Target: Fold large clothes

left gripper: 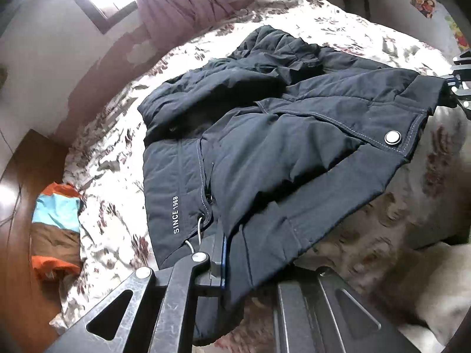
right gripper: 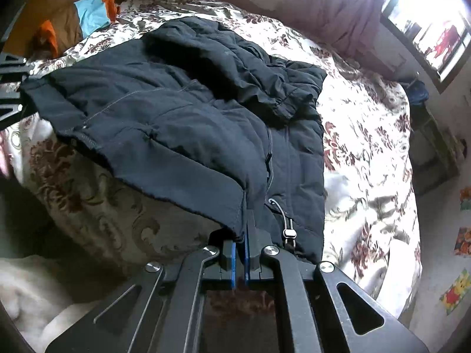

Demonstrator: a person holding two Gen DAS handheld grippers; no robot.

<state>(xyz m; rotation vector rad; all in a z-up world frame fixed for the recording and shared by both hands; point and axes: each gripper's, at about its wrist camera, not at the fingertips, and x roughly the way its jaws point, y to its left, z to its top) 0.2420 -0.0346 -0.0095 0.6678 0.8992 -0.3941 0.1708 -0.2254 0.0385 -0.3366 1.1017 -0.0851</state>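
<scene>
A dark navy padded jacket (left gripper: 265,135) lies on a floral bed cover (left gripper: 112,206), its near hem lifted off the bed. It reads "SINCE 1968" near the hem and has a silver snap button (left gripper: 393,138). My left gripper (left gripper: 226,253) is shut on one hem corner; the cloth hides its right finger. My right gripper (right gripper: 242,235) is shut on the other hem corner of the jacket (right gripper: 191,111), beside a drawcord toggle (right gripper: 288,232). Each gripper shows at the edge of the other's view: the right gripper (left gripper: 459,82) and the left gripper (right gripper: 11,88).
An orange, blue and brown garment (left gripper: 56,226) hangs at the bed's far edge over a wooden floor (left gripper: 17,200). A purple curtain (left gripper: 176,6) and bright window (right gripper: 426,23) stand beyond the bed. A pale fuzzy blanket (right gripper: 35,294) lies under the grippers.
</scene>
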